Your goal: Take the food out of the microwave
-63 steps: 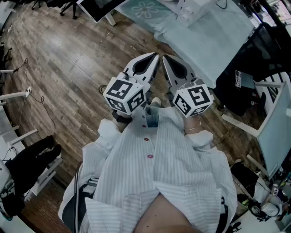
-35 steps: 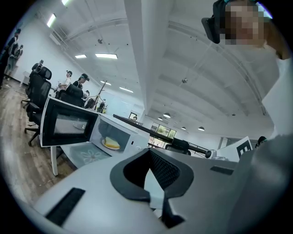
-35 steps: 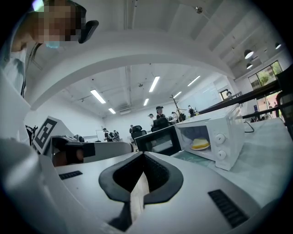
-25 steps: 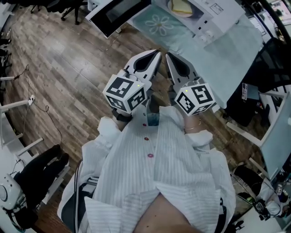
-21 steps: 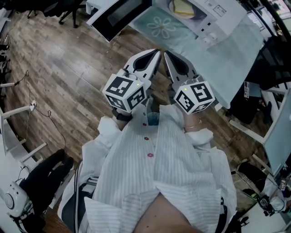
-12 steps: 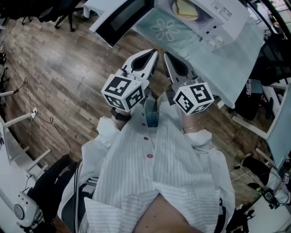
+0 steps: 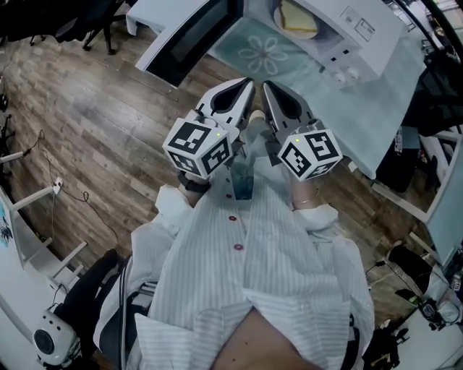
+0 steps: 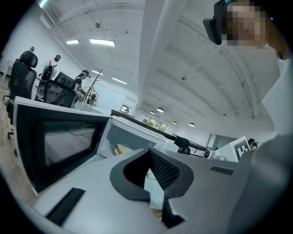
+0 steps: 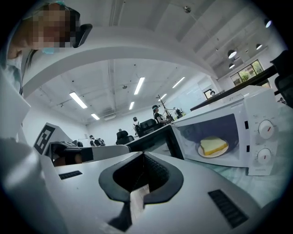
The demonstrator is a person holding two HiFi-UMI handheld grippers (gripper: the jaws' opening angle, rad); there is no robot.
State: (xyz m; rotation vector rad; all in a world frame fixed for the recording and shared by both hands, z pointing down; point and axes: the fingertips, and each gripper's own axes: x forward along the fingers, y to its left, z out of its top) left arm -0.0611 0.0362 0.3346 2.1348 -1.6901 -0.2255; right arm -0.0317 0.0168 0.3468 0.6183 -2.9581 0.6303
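A white microwave (image 7: 354,32) stands at the top of the head view on a pale green cloth (image 7: 289,61), its door (image 7: 184,29) swung wide open to the left. Inside, a slice of bread (image 7: 296,14) lies on a plate; the right gripper view shows the bread (image 9: 214,145) on its plate (image 9: 211,152) clearly, and the left gripper view shows part of it (image 8: 122,149). Both grippers are held side by side in front of the person's chest, short of the table. My left gripper (image 7: 247,85) and right gripper (image 7: 265,87) are shut with nothing between the jaws.
The open door (image 8: 57,141) juts out over the wooden floor (image 7: 94,123) left of the grippers. Control knobs (image 9: 264,130) sit on the microwave's right side. A dark bag (image 7: 441,87) hangs at the right, cables (image 7: 79,199) trail on the floor at the left, and people sit at desks far behind.
The microwave, its open door and the bread have come further into the head view from the top as both shut grippers moved closer to the table, still side by side.
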